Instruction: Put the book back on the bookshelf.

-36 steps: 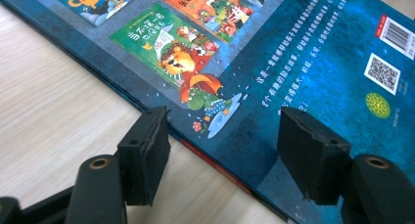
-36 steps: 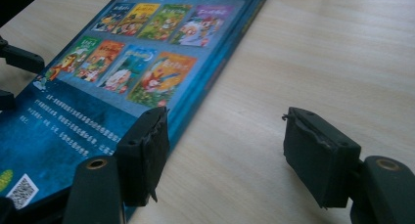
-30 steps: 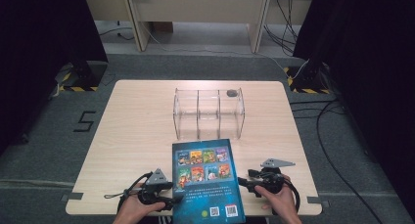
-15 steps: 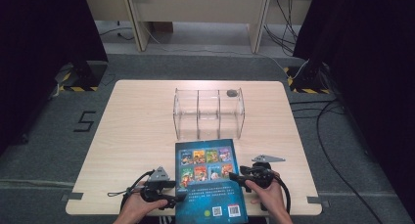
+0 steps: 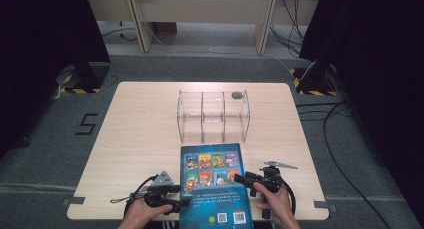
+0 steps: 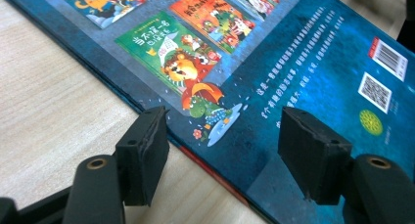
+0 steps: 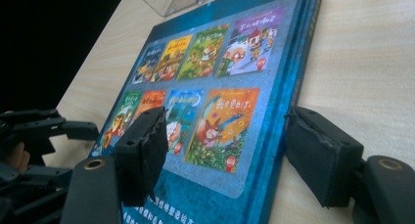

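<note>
Picture book [image 5: 214, 186]: flat, back cover up, overhanging the table's [image 5: 130, 139] near edge. Left gripper [image 5: 182, 199] straddles its left edge, jaws apart, just closing slightly; right gripper [image 5: 239, 179] straddles its right edge, jaws apart, just opening. Beyond: clear three-compartment organizer [image 5: 212, 116], seemingly empty; dark object [image 5: 236, 95] behind. Book has slid nearer.

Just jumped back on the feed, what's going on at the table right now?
A person is working a blue picture book that lies flat at the near edge of the table, back cover up. The left gripper straddles the book's left edge and the right gripper its right edge; both stand open, jaws around the edge without clamping it, and have just been shifting. A clear three-compartment organizer stands beyond the book, untouched.
</note>
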Action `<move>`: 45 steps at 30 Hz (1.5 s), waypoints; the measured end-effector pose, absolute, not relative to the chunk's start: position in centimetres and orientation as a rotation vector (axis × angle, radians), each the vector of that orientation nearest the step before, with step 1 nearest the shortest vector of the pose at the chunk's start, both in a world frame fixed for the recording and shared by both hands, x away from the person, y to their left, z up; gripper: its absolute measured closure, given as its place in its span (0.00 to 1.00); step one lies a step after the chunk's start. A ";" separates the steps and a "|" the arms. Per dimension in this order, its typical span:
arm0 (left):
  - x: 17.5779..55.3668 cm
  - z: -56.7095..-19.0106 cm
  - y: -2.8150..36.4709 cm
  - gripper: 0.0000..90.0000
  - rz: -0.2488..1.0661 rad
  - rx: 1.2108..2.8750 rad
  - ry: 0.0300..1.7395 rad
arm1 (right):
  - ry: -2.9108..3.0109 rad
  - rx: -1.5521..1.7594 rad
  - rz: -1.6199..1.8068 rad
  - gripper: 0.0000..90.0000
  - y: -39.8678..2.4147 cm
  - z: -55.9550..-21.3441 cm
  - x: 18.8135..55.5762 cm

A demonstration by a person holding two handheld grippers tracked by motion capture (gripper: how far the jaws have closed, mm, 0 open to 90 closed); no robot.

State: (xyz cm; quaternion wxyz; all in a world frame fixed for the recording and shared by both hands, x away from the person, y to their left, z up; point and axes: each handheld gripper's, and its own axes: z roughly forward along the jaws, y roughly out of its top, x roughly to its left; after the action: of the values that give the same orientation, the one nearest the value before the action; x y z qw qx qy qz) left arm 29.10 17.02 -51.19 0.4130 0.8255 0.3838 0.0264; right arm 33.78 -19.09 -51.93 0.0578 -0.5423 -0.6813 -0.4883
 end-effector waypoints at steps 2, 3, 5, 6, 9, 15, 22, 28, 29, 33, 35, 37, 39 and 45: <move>29.0 -51.2 16.9 0.39 0.085 2.085 0.957 | -2.070 -1.645 -1.480 0.36 -19.1 -51.9 33.8; 29.0 -51.2 16.9 0.39 0.082 2.083 0.958 | -2.070 -1.646 -1.479 0.36 -19.0 -51.9 33.8; 29.0 -51.2 17.0 0.42 0.083 2.078 0.968 | -2.073 -1.645 -1.473 0.36 -19.0 -51.9 33.8; 29.0 -51.1 16.9 0.42 0.091 2.085 0.967 | -2.065 -1.634 -1.455 0.39 -19.4 -51.8 34.1; 29.0 -50.9 17.1 0.41 0.061 2.100 0.976 | -2.070 -1.632 -1.433 0.39 -19.7 -51.7 33.8; 28.4 -51.0 17.2 0.43 0.010 2.066 0.995 | -2.224 -1.597 -1.382 0.40 -19.3 -51.2 31.9; 28.2 -51.1 17.0 0.41 0.024 2.059 0.999 | -2.091 -1.691 -1.441 0.32 -18.8 -51.5 30.7; 28.1 -51.1 16.8 0.41 0.037 2.059 0.996 | -1.879 -1.755 -1.495 0.31 -19.4 -52.0 30.7; 28.1 -51.1 16.8 0.42 0.043 2.061 0.993 | -1.809 -1.761 -1.499 0.31 -19.5 -52.2 30.7; 28.1 -51.2 16.5 0.53 0.037 2.065 0.968 | -1.576 -1.630 -1.412 0.51 -18.6 -53.7 30.2; 28.2 -51.2 16.6 0.53 0.036 2.066 0.959 | -1.639 -1.621 -1.425 0.47 -18.6 -53.4 30.2; 28.4 -51.2 16.8 0.53 0.016 2.066 0.961 | -1.842 -1.539 -1.414 0.57 -18.8 -52.8 30.4; 28.4 -51.2 16.8 0.52 0.017 2.064 0.962 | -1.970 -1.479 -1.401 0.58 -18.7 -52.6 30.4; 28.3 -51.2 16.7 0.48 0.021 2.076 0.938 | -2.080 -1.315 -1.478 0.62 -19.0 -51.8 30.0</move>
State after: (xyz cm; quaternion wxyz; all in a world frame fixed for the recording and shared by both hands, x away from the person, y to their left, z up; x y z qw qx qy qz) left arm 28.27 16.68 -51.21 0.4185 0.8277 0.3738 0.0083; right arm 30.04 -18.96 -51.80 0.1354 -0.4539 -0.7179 -0.5101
